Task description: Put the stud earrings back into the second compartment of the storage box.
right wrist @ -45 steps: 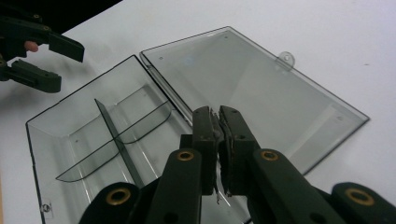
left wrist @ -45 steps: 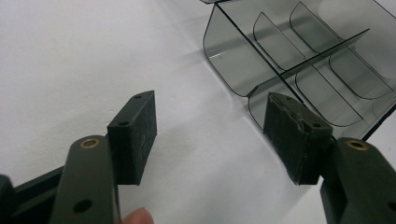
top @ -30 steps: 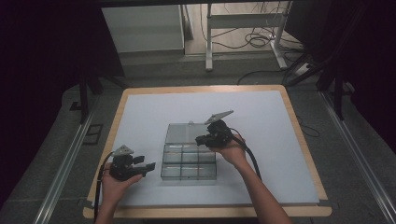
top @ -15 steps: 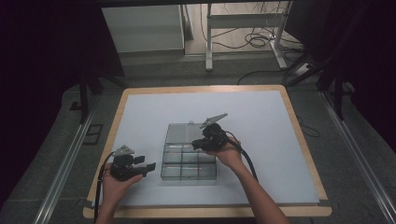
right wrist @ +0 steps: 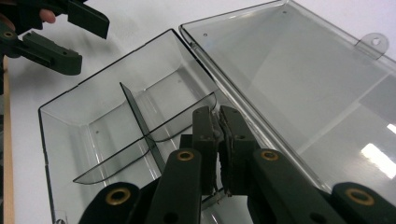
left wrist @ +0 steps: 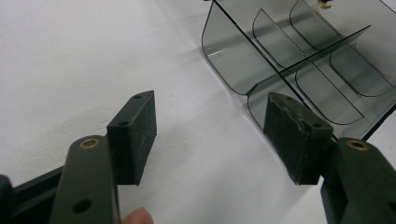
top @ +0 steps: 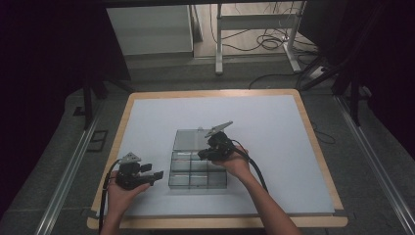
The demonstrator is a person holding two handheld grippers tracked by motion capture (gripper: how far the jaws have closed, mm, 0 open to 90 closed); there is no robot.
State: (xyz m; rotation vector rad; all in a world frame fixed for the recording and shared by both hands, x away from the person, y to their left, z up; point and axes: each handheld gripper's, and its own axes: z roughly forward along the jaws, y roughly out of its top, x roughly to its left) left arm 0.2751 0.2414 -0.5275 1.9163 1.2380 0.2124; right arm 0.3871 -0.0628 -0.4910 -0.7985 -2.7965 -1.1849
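while left tongs (left wrist: 210, 140) gape empty, right tongs (right wrist: 218, 140) pinch shut over the box (right wrist: 116, 121)

Dim room with dark surroundings, white tabletop (top: 274, 122) evenly lit from above, high view soft and slightly grainy, soft shadows beneath the left gripper (left wrist: 210, 140), bright glare patches on the clear box lid (right wrist: 327, 88), nearest fingers (right wrist: 205, 140) slightly blurred
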